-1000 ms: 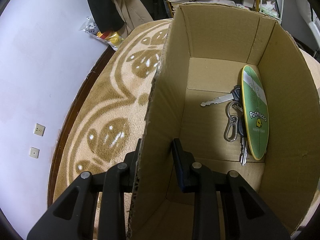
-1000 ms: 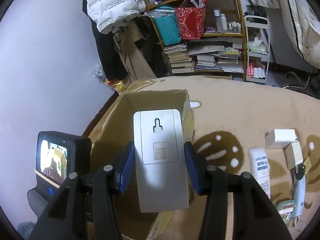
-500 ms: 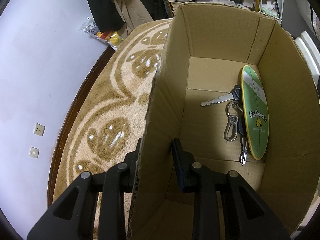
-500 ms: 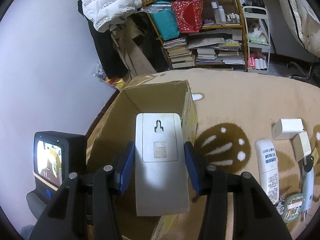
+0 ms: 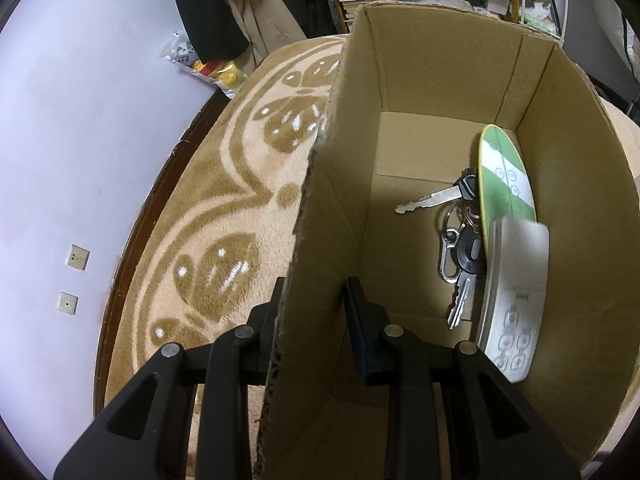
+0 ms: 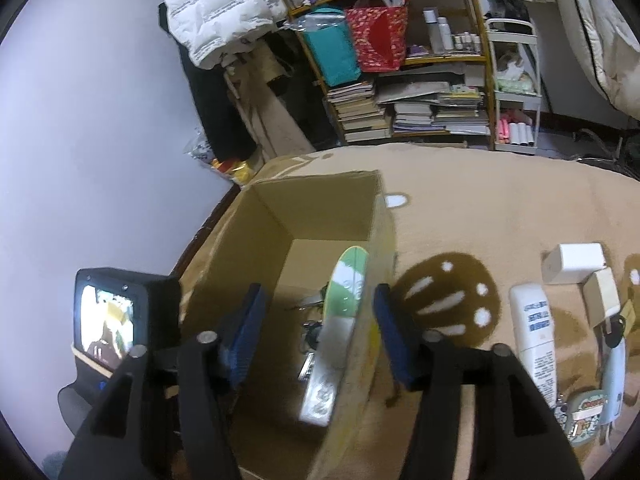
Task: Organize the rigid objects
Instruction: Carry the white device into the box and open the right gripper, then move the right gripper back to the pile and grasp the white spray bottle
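Note:
An open cardboard box stands on the carpet. My left gripper is shut on the box's left wall, one finger outside and one inside. Inside lie a green oval board, a bunch of keys and a white remote-like panel leaning on the right wall, slightly blurred. My right gripper hovers open above the box, nothing between its blue-padded fingers.
On the carpet right of the box lie a white tube, two small white boxes, a round badge and a white device. A bookshelf stands behind. The left gripper's screen shows at left.
My right gripper has opened and let go of the white panel, which now sits inside the box against its right wall. The left gripper has stayed on the box wall.

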A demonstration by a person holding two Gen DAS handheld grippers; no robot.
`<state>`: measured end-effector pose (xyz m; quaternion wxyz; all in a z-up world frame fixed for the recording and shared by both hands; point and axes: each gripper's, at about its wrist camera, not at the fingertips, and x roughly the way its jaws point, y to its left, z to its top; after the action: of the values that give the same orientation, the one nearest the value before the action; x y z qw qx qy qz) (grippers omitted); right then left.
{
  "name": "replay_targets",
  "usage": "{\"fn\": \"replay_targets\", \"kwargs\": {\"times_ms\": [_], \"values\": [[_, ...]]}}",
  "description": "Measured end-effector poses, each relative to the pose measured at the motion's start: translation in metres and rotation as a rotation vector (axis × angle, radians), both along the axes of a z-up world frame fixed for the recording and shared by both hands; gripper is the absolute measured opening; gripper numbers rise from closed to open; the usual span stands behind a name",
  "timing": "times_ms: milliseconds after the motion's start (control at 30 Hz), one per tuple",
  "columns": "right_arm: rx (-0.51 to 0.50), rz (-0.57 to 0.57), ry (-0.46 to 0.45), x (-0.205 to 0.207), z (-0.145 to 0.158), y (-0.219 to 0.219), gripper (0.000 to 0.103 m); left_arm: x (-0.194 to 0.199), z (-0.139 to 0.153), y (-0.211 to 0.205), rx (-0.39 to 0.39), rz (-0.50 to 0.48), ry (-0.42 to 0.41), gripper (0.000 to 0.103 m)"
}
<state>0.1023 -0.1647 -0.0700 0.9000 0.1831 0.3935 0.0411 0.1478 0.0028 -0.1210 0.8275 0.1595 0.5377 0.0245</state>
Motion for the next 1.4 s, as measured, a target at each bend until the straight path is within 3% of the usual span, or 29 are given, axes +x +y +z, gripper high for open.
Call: {"fn": "replay_targets", "kwargs": {"times_ms": [133, 333, 800, 1100, 1167, 1400], "values": [[-0.041, -0.032, 0.006, -0.002, -0.001, -0.008, 0.080, 0.001, 0.001, 0.000, 0.002, -0.001, 0.000, 0.027], [-0.027, -0.098, 0.034, -0.003, -0.007, -0.032, 0.089, 0.001, 0.001, 0.000, 0.000, -0.001, 0.000, 0.027], [-0.102, -0.313, 0.177, -0.020, -0.039, -0.120, 0.091, 0.001, 0.002, -0.001, 0.002, -0.001, 0.000, 0.027], [-0.032, -0.334, 0.260, -0.023, -0.078, -0.146, 0.091, 0.000, 0.003, -0.001, 0.000, -0.001, 0.001, 0.027], [-0.038, -0.321, 0.282, -0.018, -0.085, -0.144, 0.089, 0.000, 0.003, -0.001, 0.002, -0.002, 0.000, 0.027], [-0.040, -0.282, 0.355, -0.012, -0.111, -0.139, 0.066, 0.000, 0.003, -0.001, 0.003, -0.002, 0.000, 0.027]]}}
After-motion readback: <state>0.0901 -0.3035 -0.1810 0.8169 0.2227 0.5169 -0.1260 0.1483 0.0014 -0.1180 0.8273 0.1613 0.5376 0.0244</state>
